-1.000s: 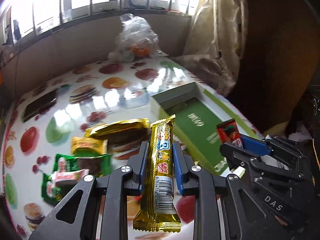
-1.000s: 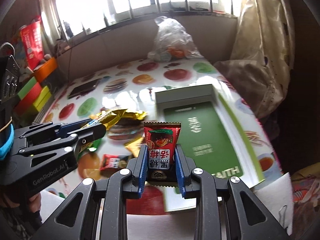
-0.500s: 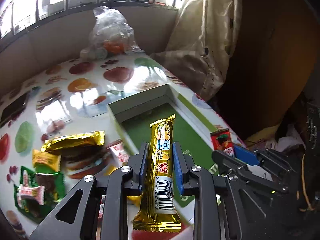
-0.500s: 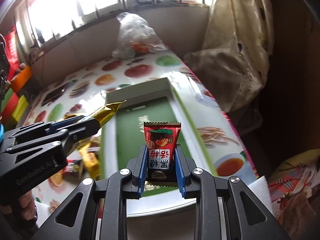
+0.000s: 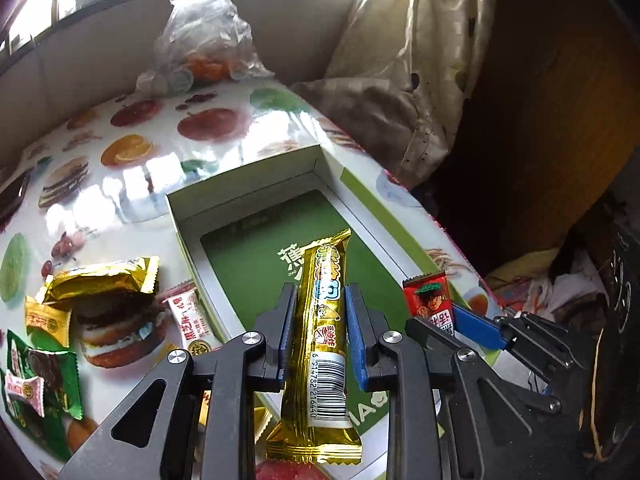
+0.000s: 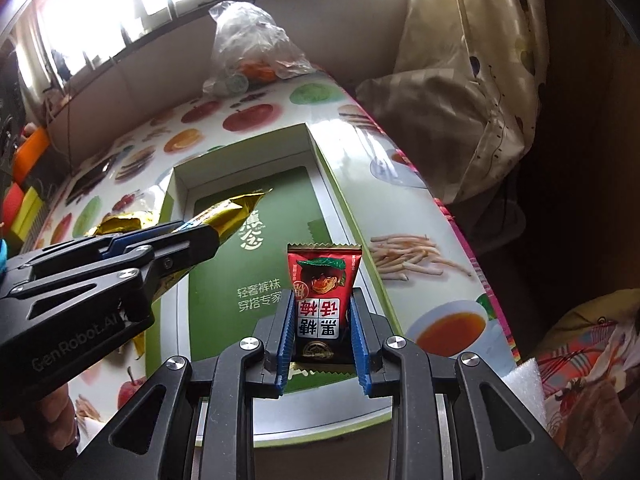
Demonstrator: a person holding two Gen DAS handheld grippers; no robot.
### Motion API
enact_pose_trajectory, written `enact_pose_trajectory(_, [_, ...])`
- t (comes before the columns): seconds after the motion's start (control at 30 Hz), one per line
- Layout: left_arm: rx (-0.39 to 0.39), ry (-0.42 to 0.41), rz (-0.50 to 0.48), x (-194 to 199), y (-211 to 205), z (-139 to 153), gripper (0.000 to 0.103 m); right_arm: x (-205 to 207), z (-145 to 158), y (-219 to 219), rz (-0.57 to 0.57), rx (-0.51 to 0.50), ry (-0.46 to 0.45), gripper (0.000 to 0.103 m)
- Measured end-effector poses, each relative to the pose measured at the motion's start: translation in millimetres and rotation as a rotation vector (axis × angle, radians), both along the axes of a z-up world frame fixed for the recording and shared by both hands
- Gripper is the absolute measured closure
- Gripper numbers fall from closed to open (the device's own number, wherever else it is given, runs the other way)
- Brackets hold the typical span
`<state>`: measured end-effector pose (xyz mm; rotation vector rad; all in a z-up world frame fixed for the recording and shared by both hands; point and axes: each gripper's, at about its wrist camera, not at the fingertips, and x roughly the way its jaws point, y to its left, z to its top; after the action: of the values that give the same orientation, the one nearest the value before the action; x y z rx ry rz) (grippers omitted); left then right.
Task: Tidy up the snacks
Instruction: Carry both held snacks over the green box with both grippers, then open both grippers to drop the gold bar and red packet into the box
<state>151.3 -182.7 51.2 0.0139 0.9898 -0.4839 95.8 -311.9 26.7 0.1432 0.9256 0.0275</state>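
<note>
Table (image 5: 224, 148) edge cut off; left gripper (image 5: 320, 316) clamps gold bar (image 5: 324, 312), right gripper (image 6: 324, 320) red packet (image 6: 322, 292), its text perhaps inverted

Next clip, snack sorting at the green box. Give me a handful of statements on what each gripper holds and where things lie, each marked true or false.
1. The left gripper is shut on a long gold snack bar. True.
2. The right gripper is open with nothing in it. False: it is shut on a small red snack packet.
3. The green box already holds several snacks. False: its floor shows only printed text, and both held snacks are above it.
4. More wrapped snacks, including a green packet, lie on the table left of the box in the left wrist view. True.
5. A clear plastic bag stands inside the box. False: it sits on the table beyond the box, near the window.
</note>
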Motion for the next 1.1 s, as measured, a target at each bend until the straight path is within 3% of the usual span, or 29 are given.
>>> enact_pose_trajectory(0.63, [0.023,0.035,-0.011,4.1,-8.1,-15.1,0.078,6.9,-16.1,-0.2,0.001,-0.027,0.024,0.077])
enact_pose_trajectory(0.87, [0.004,0.036,-0.019,4.1,-5.2,-13.1,0.078,6.7,-15.2,0.7,-0.003,-0.028,0.019,0.07])
enact_pose_trajectory(0.93, [-0.002,0.034,-0.02,3.0,-4.1,-11.5,0.075,6.1,-14.8,0.8,-0.005,-0.023,0.016,0.068])
enact_pose_trajectory(1.0, [-0.01,0.028,-0.022,1.4,-2.7,-8.7,0.063,5.3,-14.0,1.3,-0.003,-0.013,0.012,0.062])
enact_pose_trajectory(1.1, [-0.018,0.015,-0.034,-3.3,-0.3,-2.5,0.058,2.9,-11.5,4.2,-0.002,-0.013,0.006,0.058])
